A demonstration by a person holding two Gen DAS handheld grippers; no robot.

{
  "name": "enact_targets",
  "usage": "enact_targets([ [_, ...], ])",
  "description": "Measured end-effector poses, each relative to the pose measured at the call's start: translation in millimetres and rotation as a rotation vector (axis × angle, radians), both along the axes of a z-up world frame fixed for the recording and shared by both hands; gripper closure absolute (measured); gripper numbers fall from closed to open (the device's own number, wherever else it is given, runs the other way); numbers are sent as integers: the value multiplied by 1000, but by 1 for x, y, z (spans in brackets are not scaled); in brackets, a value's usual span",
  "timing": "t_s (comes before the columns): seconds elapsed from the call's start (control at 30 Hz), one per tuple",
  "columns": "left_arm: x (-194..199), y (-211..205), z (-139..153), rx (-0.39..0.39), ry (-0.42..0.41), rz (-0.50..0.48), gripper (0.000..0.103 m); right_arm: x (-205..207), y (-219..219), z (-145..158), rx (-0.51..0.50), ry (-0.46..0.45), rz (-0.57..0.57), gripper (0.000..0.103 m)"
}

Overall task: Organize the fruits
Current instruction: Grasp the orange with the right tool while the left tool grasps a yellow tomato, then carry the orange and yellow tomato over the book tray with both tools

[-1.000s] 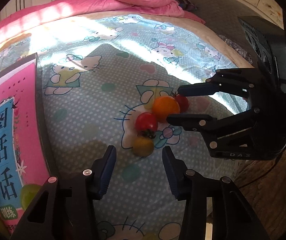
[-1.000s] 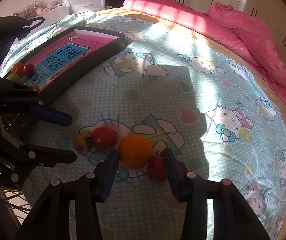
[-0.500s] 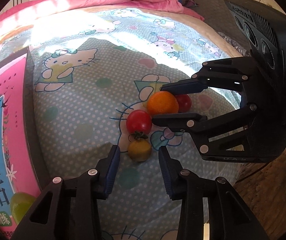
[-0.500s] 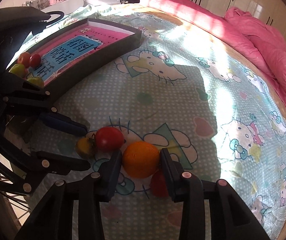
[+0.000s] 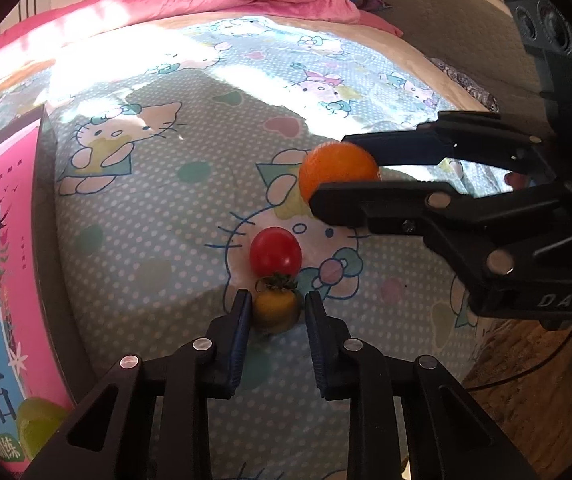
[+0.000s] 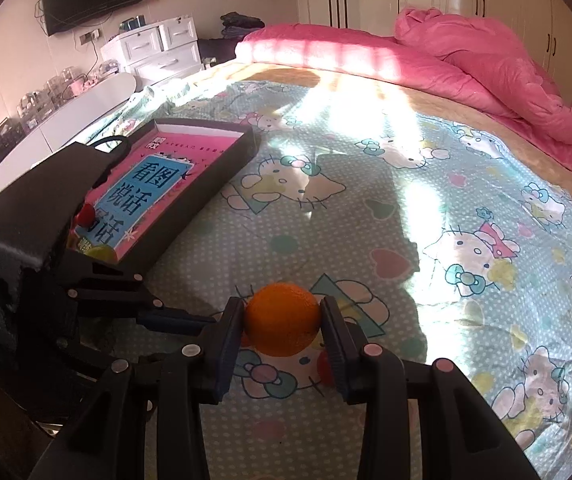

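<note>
Right tongs: my right gripper (image 6: 282,322) pinches the orange (image 6: 282,319) at lower centre of its view, both pads flat against the fruit's sides; in the left view the same tongs (image 5: 333,172) reach in from the right edge with the orange (image 5: 335,170) at their tips.
Left tongs: my left gripper (image 5: 278,312) is spread around the yellow tomato (image 5: 277,309) at lower centre; the left pad looks to be touching it, the right pad stands just apart from it.
Red tomato: the red tomato (image 5: 275,251) lies just above the yellow one in the frame, touching its green stem end, beyond my left fingertips.
Small red fruit: a red piece (image 6: 324,368) peeks out beside my right finger, low in the right view; mostly hidden, so I cannot tell what it is.
Tray: the dark tray (image 6: 222,168) with a pink book (image 6: 154,188) in it sits at left in the right view; my left tongs' body hides its near end.
Fruit in tray: a green fruit (image 5: 38,424) lies at lower left of the left view.
Surface: the blue cartoon sheet (image 5: 166,220) carries everything; a pink quilt (image 6: 485,72) is heaped along the top.
</note>
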State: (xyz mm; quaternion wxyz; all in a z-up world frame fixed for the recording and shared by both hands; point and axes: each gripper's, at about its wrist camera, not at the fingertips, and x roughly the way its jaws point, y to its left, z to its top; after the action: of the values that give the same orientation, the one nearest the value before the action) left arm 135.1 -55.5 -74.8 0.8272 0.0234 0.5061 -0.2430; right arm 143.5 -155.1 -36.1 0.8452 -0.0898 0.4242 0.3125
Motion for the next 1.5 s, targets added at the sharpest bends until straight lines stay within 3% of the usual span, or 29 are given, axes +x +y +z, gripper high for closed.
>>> enact_targets([
  [0.33, -6, 10, 6, -42, 25, 28, 78, 4, -8, 11, 61, -3, -90, 63],
  [0.67, -17, 36, 27, -61, -29, 89, 78, -14, 5, 16, 76, -23, -65, 64],
  [0.97, -27, 60, 45, -19, -100, 152, 78, -27, 21, 20, 93, -39, -42, 63],
  [1.5, -35, 100, 61, -22, -126, 252, 78, -40, 57, 36, 146, -78, 13, 64],
])
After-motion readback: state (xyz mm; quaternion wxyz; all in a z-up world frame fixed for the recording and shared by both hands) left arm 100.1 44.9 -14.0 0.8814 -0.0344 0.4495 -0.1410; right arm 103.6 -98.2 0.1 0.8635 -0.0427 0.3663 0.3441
